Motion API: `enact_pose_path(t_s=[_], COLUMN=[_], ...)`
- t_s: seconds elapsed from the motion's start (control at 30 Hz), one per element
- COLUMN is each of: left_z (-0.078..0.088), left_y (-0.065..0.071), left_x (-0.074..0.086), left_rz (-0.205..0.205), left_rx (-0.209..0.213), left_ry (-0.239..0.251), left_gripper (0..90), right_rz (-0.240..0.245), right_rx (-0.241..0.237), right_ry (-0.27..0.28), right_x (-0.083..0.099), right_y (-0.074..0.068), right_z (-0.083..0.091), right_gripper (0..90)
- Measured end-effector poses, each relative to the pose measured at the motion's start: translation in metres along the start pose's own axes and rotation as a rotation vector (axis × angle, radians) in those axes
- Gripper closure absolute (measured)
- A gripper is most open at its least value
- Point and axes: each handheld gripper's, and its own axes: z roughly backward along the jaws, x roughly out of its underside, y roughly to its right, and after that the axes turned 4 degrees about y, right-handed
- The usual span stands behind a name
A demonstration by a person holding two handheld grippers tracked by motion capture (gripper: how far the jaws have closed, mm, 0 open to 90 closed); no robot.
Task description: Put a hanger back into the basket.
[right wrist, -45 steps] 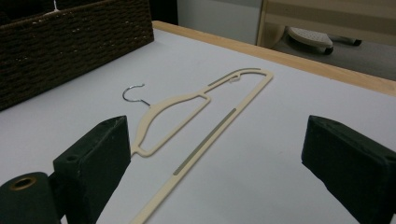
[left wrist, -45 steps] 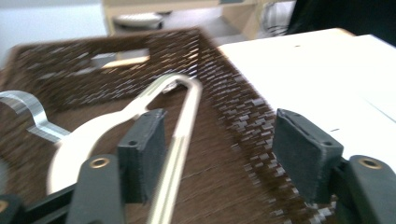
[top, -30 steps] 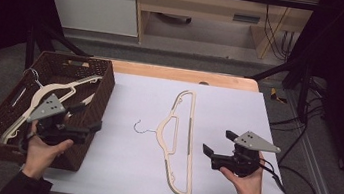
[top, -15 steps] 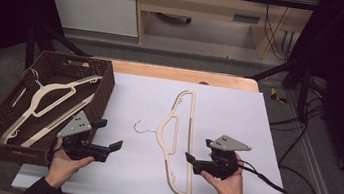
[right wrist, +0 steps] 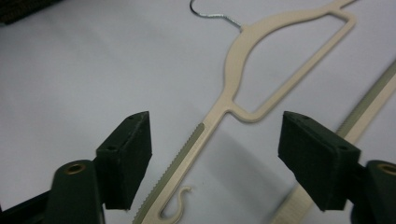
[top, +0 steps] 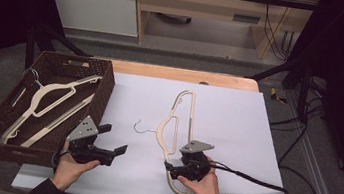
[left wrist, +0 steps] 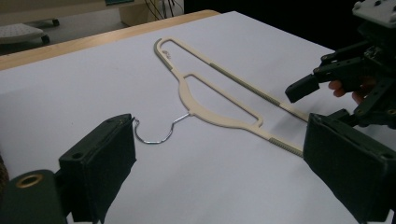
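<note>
high view first: nearest the person, the right gripper (top: pixel 170 169) sits low over the near arm of the cream plastic hanger with a metal hook (top: pixel 176 128), which lies flat on the white table sheet (top: pixel 237 125); its jaws have just been closing and straddle that arm without pinching it. the left gripper (top: pixel 116 140) hovers spread and empty, apart from the hanger. farther left, a dark woven basket (top: pixel 107 76) holds more cream hangers (top: pixel 54 94).
</note>
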Motion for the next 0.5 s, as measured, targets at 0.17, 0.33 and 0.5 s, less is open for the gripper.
enact_pose_path(t_s=[0.17, 0.33, 0.5], left_z=[-0.005, -0.008, -0.009], left_y=[0.003, 0.004, 0.004], left_x=[0.003, 0.005, 0.006], left_rz=[-0.009, -0.010, -0.010], left_rx=[0.000, 0.001, 0.001], left_ry=[-0.018, -0.027, -0.033], left_gripper=[9.3, 9.6, 9.9], right_rz=[0.000, 0.029, 0.049], right_rx=[-0.018, 0.012, 0.050], right_ry=[-0.042, -0.084, -0.113], right_x=[0.005, 0.008, 0.008], right_y=[-0.003, -0.008, -0.015], right_z=[-0.010, -0.019, -0.025], right_gripper=[38.8, 45.6, 53.0])
